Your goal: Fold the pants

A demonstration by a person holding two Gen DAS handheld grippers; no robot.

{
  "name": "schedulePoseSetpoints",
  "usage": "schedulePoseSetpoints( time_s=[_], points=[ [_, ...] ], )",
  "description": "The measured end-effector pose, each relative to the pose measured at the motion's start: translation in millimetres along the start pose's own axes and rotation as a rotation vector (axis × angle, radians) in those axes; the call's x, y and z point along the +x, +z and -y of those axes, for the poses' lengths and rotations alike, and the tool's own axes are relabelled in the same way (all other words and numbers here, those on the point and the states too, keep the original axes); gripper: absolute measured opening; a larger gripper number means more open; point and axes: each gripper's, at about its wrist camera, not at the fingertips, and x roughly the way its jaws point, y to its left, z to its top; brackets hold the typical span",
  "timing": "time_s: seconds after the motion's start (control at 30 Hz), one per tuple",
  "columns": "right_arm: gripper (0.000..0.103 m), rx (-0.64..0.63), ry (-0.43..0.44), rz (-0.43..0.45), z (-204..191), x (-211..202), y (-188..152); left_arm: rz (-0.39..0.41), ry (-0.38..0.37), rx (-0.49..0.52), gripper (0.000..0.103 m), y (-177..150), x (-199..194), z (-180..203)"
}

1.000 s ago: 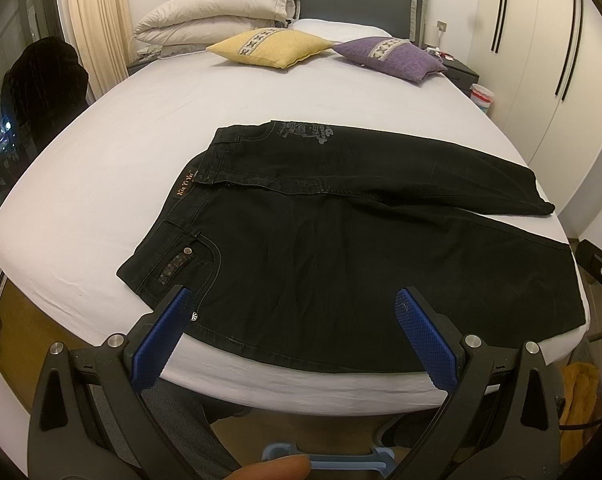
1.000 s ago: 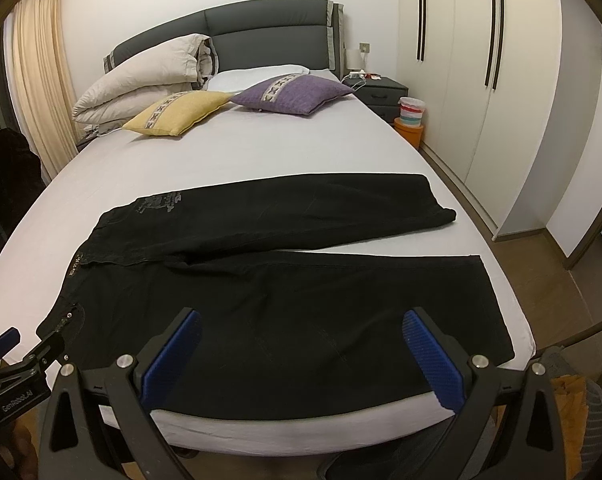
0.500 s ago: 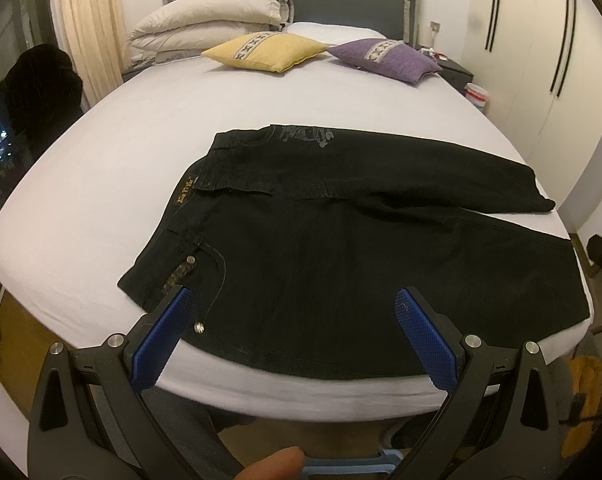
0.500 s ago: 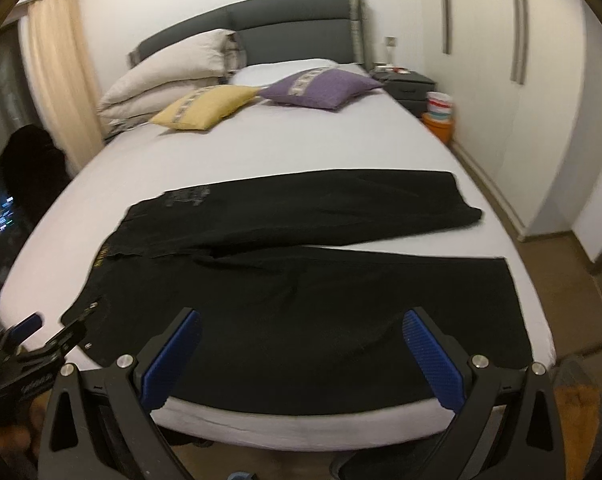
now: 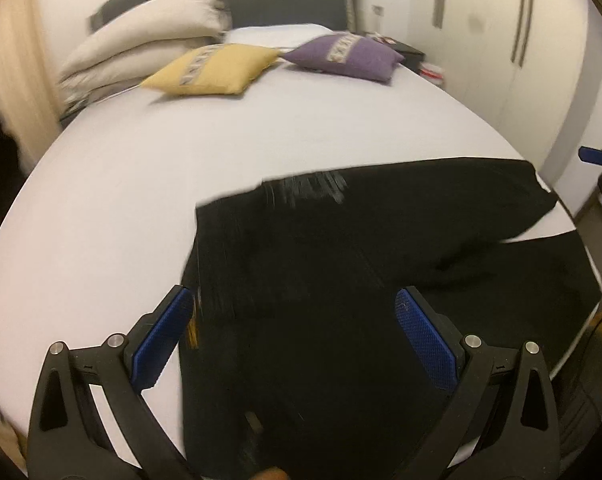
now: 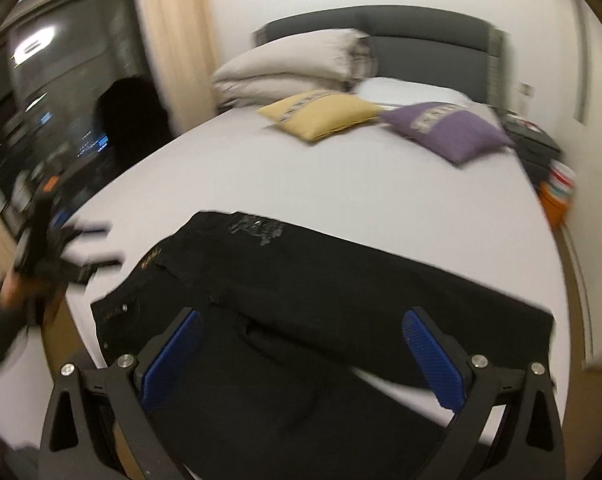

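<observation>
Black denim pants (image 5: 341,280) lie spread flat on the white-sheeted bed (image 5: 121,200). Left gripper (image 5: 293,320) and right gripper (image 6: 301,340), jaws spread wide and empty, hover above the pants.

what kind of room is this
A bedroom, almost certainly. A large bed with a grey padded headboard fills the view, with yellow and purple cushions near its head, and tall white wardrobe doors stand beside it. Black pants lie spread on the sheet.

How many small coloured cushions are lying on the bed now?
2. The yellow cushion lies near the head of the bed, beside the stacked beige pillows. The purple cushion lies to its right, nearer the wardrobe side. None other shows; the beige stack could hide one.
</observation>
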Motion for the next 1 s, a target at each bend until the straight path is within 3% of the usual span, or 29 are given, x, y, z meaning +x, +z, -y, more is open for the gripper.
schedulePoseSetpoints(
  time_s=[0.13, 0.3, 0.37, 0.47, 0.7, 0.87, 1.0],
  points=[
    [0.089, -0.092, 0.063, -0.088, 24, 47, 20, -0.087, -0.025, 0.13, 0.103, 58, 69, -30],
    [0.082, -0.084, 0.093, -0.136, 70, 101, 40, -0.208, -0.069, 0.232, 0.099, 107, 154, -47],
    [0.08, -0.08, 0.103, -0.147, 86, 122, 48, -0.247, -0.105, 0.259, 0.085, 117, 185, -51],
    [0.076, -0.113, 0.115, -0.17, 94, 149, 52, -0.307, -0.173, 0.271, 0.075, 129, 228, -58],
    [0.072, -0.156, 0.163, -0.233, 104, 199, 57, -0.424, -0.248, 0.363, 0.065, 135, 284, -55],
    [0.072, -0.16, 0.187, -0.251, 110, 215, 60, -0.442, -0.271, 0.388, 0.063, 148, 302, -53],
    [0.072, -0.173, 0.188, -0.266, 114, 218, 61, -0.497, -0.3, 0.399, 0.04, 148, 318, -46]
  ],
)
